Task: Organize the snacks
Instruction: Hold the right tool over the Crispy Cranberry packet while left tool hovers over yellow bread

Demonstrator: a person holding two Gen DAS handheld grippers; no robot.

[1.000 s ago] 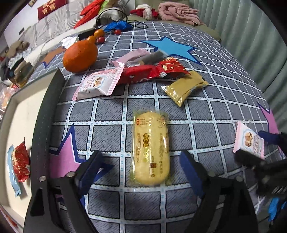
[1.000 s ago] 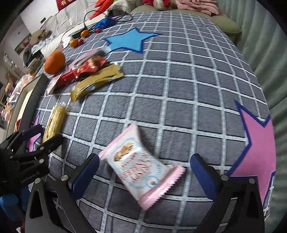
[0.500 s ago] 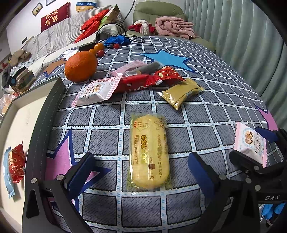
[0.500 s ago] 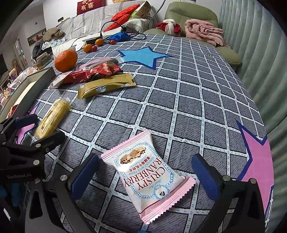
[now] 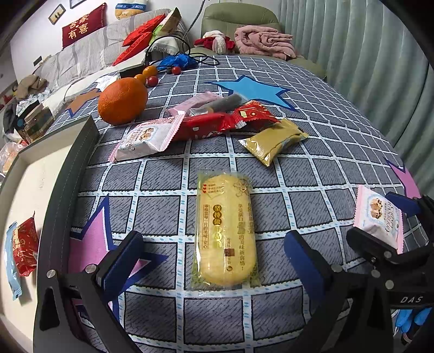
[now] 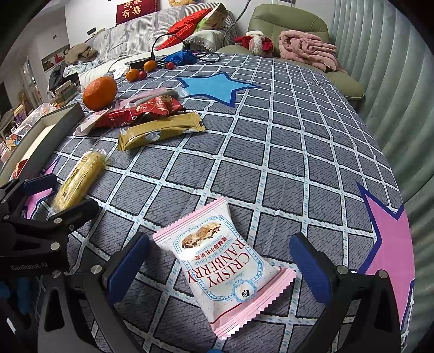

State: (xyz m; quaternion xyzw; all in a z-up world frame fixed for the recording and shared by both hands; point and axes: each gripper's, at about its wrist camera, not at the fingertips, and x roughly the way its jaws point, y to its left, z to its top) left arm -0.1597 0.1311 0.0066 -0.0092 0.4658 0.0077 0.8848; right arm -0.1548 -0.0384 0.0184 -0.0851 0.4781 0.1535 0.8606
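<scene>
A grid-patterned grey cloth (image 6: 284,152) with stars covers the table; at twelve o'clock a green armchair (image 6: 282,24) holds a pink blanket (image 6: 306,49) — striped sofa (image 5: 84,57) at eleven, pale curtains (image 5: 360,51) at two

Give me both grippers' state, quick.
Left gripper: open, holding nothing, jaws either side of the yellow cake pack.
Right gripper: open, holding nothing, jaws either side of the pink cranberry crisp packet.

Pink pkt (image 6: 223,264) btwn spread R gripper (image 6: 219,260) fingers

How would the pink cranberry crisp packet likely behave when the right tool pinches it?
The pink packet looks puffy and glossy, so probably light, a bit slippery. Its crimped ends look floppy; the middle may crush. It lies flat between the open right tool fingers, unlikely to roll.
</scene>
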